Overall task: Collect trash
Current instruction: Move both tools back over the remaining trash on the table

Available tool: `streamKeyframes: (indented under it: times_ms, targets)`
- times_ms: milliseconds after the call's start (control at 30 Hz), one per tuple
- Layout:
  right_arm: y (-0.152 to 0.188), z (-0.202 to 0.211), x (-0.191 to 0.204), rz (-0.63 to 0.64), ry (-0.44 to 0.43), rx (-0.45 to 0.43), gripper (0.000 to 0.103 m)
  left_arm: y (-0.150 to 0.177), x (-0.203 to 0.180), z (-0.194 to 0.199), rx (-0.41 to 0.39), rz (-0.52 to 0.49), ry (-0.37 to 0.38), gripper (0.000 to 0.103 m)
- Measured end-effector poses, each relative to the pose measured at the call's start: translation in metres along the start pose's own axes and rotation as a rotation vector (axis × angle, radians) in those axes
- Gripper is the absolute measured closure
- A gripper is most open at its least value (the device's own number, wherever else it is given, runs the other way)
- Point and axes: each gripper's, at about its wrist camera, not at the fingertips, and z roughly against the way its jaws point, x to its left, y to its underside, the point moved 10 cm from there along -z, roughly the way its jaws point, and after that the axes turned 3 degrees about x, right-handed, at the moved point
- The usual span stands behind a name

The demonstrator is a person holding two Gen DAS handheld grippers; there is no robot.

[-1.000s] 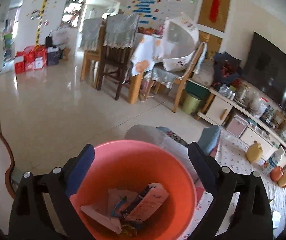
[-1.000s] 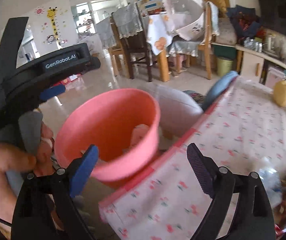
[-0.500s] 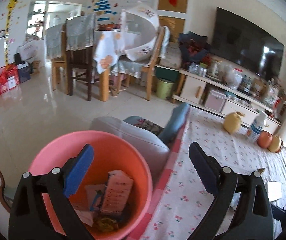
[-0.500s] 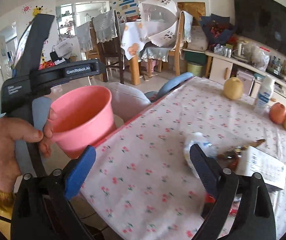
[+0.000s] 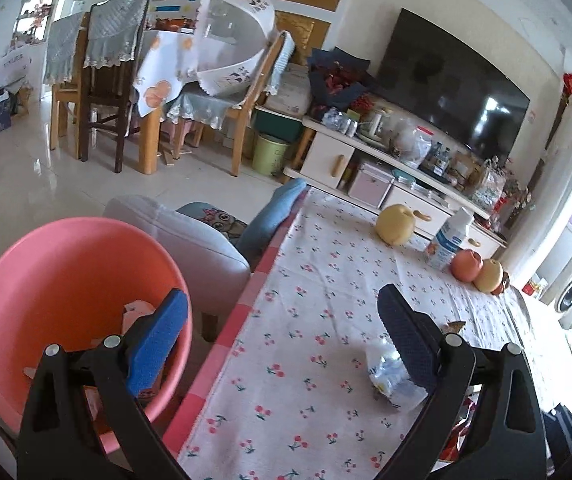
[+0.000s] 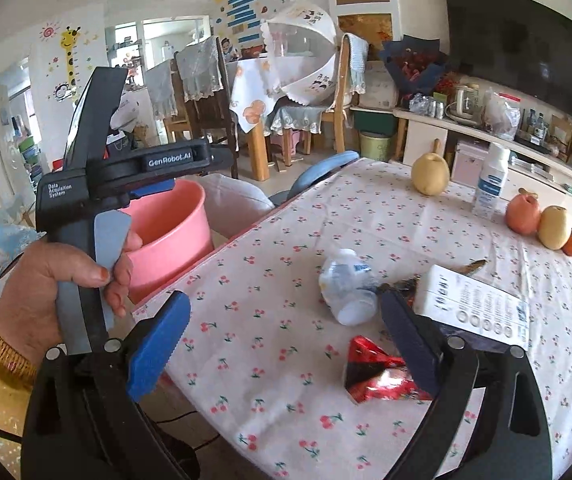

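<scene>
A pink bucket (image 5: 65, 280) with paper scraps inside stands beside the table's left edge, also visible in the right wrist view as the bucket (image 6: 173, 224). My left gripper (image 5: 281, 294) is open, its left finger in front of the bucket's rim and its right finger over a crumpled plastic bottle (image 5: 386, 372). My right gripper (image 6: 281, 300) is open above the cherry-print tablecloth (image 6: 269, 240). The bottle (image 6: 348, 292), a red foil wrapper (image 6: 378, 376) and a white box (image 6: 474, 304) lie just ahead of its right finger. A hand (image 6: 65, 276) holds the left gripper.
A pear (image 6: 430, 176), a white upright bottle (image 6: 490, 184) and apples (image 6: 522, 214) stand at the table's far side. A grey padded stool (image 5: 189, 240) sits beyond the bucket. A TV cabinet (image 5: 338, 156) and dining chairs (image 5: 105, 92) are farther back.
Both views have swung right, from the bucket toward the table. The bucket has slid to the left of each view, and the bottle, wrapper and box have come close to the right gripper.
</scene>
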Motion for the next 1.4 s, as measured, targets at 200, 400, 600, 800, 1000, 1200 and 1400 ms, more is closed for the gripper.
streamKeyframes:
  times_ms: [200,400,600,800,1000,1200,1400]
  targets:
    - [0.007,0.011,-0.018,-0.019,0.012,-0.005,0.008,0.007,-0.020,-0.006,0.022,-0.059,-0.020,0.007]
    - [0.014,0.020,-0.033,-0.001,0.029,-0.014,0.008,0.018,-0.039,-0.007,0.038,-0.084,0.003,0.007]
    - [0.016,0.031,-0.046,0.011,0.026,-0.031,0.008,0.033,-0.060,-0.009,0.062,-0.119,0.020,0.007]
    - [0.020,0.038,-0.059,0.042,0.044,-0.027,0.008,0.049,-0.079,-0.016,0.111,-0.167,0.000,0.007]
    - [0.025,0.044,-0.083,0.044,0.040,-0.021,0.008,0.064,-0.087,-0.028,0.194,-0.098,0.040,0.007]
    - [0.037,0.039,-0.124,0.000,0.034,0.036,0.008,0.080,-0.094,-0.041,0.262,-0.093,0.028,0.007]
    - [0.042,0.028,-0.163,-0.022,0.072,0.084,0.008,0.086,-0.106,-0.055,0.302,-0.087,0.036,0.007]
